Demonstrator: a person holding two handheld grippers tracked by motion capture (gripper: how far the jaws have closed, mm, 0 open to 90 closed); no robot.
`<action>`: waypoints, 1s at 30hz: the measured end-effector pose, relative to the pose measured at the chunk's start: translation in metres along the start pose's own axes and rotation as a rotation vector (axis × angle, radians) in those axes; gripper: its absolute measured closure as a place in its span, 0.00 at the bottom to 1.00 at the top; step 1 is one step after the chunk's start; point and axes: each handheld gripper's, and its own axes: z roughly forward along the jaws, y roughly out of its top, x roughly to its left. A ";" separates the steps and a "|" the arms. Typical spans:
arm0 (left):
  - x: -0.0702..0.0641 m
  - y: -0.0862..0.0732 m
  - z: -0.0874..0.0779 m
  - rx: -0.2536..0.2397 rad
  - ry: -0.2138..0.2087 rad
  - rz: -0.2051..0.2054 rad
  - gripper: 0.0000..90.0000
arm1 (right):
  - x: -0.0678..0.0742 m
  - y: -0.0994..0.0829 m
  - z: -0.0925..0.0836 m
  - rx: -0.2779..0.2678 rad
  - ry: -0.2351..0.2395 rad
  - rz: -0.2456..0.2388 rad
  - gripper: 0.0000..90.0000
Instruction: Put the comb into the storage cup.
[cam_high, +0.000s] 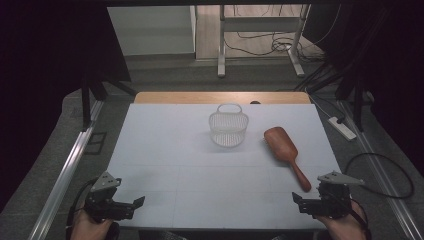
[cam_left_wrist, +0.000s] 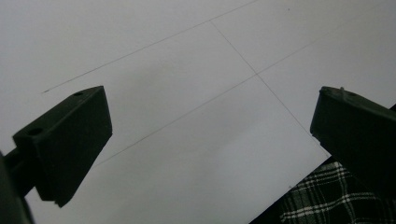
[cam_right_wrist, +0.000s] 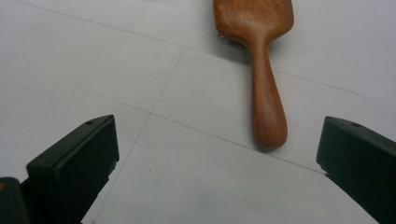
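A brown wooden hairbrush (cam_high: 286, 154) lies flat on the white table (cam_high: 170, 165), right of centre, its handle pointing toward the near right corner. In the right gripper view the hairbrush (cam_right_wrist: 261, 70) lies ahead with its handle end just beyond the jaws. A small white mesh basket (cam_high: 229, 125) with a handle stands upright near the table's middle back. My right gripper (cam_high: 312, 202) rests open at the near right edge, just short of the handle tip, nothing between its jaws. My left gripper (cam_high: 125, 207) is open at the near left edge over bare table (cam_left_wrist: 196, 93).
A wooden strip (cam_high: 220, 97) runs along the table's far edge. A white power strip (cam_high: 342, 127) and cables lie on the floor to the right. A metal rail (cam_high: 65, 170) runs along the left side. Plaid cloth (cam_left_wrist: 327, 200) shows below the table's near edge.
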 end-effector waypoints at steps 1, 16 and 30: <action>0.000 0.000 0.000 -0.001 0.001 0.002 0.00 | 0.000 0.000 0.000 -0.001 -0.003 0.000 0.00; 0.000 0.001 0.001 -0.008 -0.019 0.016 0.00 | 0.001 -0.002 -0.002 0.003 0.004 -0.009 0.00; 0.001 0.001 0.001 -0.008 -0.036 0.014 0.00 | 0.001 -0.001 -0.003 -0.011 0.040 -0.021 0.00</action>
